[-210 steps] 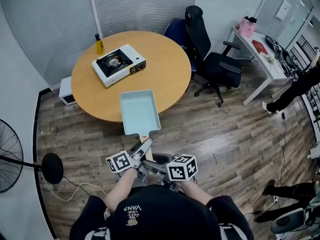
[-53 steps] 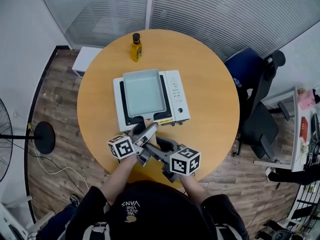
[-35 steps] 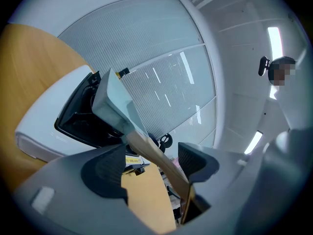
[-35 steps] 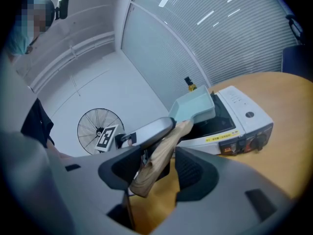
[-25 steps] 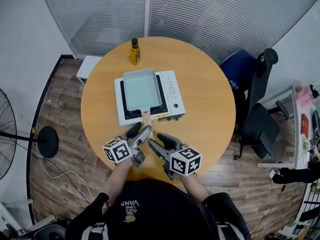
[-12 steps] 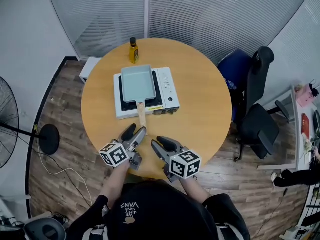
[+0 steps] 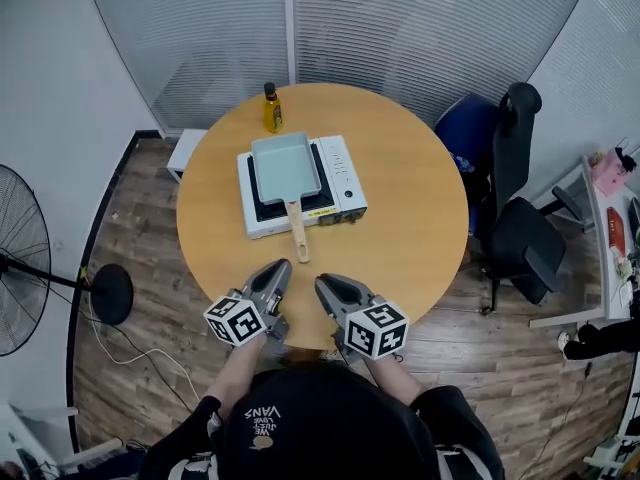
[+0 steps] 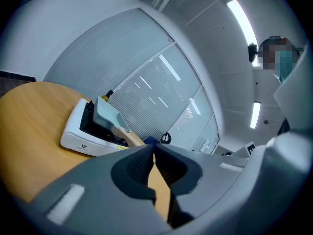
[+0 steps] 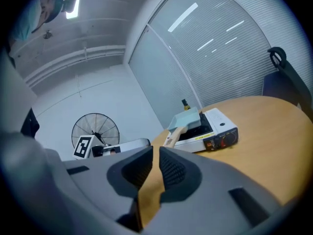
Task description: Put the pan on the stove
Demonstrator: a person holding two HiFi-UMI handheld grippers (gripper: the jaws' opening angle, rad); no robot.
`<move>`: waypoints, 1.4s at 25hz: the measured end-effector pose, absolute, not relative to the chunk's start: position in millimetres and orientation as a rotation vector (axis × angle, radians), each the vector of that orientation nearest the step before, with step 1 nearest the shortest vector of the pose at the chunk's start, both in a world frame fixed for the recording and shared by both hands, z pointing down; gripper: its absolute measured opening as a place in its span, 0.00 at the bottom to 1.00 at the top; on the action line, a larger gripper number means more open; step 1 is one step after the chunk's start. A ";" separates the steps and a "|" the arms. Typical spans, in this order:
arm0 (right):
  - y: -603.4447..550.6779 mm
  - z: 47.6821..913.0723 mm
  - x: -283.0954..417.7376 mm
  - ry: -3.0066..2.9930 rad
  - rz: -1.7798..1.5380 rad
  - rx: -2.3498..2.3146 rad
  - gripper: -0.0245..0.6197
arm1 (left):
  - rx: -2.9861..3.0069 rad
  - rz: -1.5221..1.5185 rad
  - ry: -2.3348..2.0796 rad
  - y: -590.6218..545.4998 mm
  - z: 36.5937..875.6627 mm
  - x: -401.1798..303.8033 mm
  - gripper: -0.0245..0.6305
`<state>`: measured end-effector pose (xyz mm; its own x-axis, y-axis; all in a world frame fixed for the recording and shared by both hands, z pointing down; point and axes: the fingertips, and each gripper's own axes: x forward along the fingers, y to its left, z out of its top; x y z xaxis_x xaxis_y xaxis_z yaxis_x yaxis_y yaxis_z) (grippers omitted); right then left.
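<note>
The pale blue rectangular pan point(image 7: 285, 165) sits on the white portable stove point(image 7: 345, 183), its wooden handle point(image 7: 298, 236) pointing toward me. Both grippers hover over the table's near edge, clear of the handle. My left gripper point(image 7: 280, 266) is shut, its jaws meeting with nothing between them. My right gripper point(image 7: 322, 283) is closing, with a thin gap left and nothing in it. In the left gripper view the pan point(image 8: 106, 112) and stove point(image 8: 80, 136) lie beyond the gripper point(image 8: 152, 153). The right gripper view shows the pan point(image 9: 188, 117) and stove point(image 9: 220, 129) past the gripper point(image 9: 155, 156).
A yellow oil bottle point(image 7: 271, 106) stands behind the stove on the round wooden table point(image 7: 420, 228). Black office chairs point(image 7: 510, 188) are at the table's right. A standing fan point(image 7: 20, 258) is on the floor at left, and a white box point(image 7: 187, 148) lies beside the table.
Both grippers have drawn back from the pan's handle toward the table's near edge, and their jaws have gone from wide open to closed or nearly so. The pan stays on the stove.
</note>
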<state>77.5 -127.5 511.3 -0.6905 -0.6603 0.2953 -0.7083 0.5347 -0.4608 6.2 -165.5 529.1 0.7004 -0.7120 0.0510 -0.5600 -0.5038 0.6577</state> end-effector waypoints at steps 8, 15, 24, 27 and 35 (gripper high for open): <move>-105.2 505.9 38.8 -2.667 0.862 1.282 0.10 | 2.394 -0.176 -0.833 -131.0 509.8 -4.9 0.05; -75.4 503.9 10.7 -2.641 0.836 1.337 0.08 | 2.450 -0.085 -0.836 -101.3 507.5 -40.7 0.05; -29.7 506.9 -17.1 -2.615 0.837 1.414 0.07 | 2.526 0.009 -0.838 -55.8 505.0 -75.2 0.05; -15.1 510.2 -27.9 -2.603 0.844 1.432 0.07 | 2.527 0.034 -0.820 -40.8 508.7 -86.2 0.05; 18.7 520.0 -50.4 -2.578 0.867 1.485 0.07 | 2.528 0.076 -0.765 -2.3 521.7 -109.4 0.05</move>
